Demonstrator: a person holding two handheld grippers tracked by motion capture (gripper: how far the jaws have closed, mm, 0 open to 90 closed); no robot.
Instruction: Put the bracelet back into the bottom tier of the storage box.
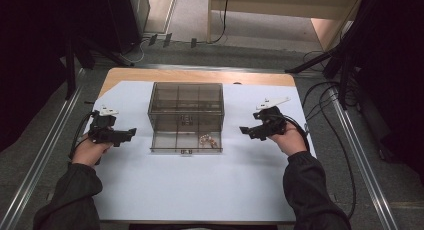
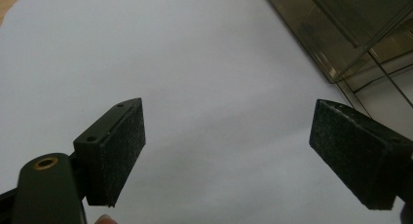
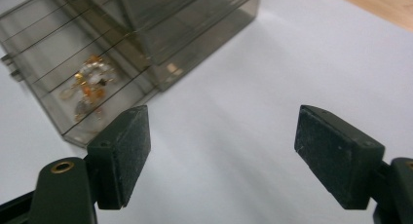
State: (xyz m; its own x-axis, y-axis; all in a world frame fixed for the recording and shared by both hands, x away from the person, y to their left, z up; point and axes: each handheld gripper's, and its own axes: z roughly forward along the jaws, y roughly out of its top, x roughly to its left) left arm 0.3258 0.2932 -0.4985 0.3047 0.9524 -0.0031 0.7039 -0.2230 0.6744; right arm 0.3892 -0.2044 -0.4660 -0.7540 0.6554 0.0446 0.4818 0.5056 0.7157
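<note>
The drawer (image 1: 185, 140) of the smoky box (image 1: 185, 106) stands pulled out toward the person at the worktop (image 1: 200, 190) centre, with a gold trinket (image 1: 207, 140) in its right front cell. Both grippers flank it empty: the left gripper (image 1: 131, 133) at 9 o'clock of the box and the right gripper (image 1: 243, 130) at 3 o'clock, each with jaws spread and nothing between them. The step in hand looks like pushing the drawer shut. To do it well, I would steady the box with one gripper against its side, set the other square on the drawer front at 6 o'clock, and push straight toward 12 so the thin plastic does not skew or jam
</note>
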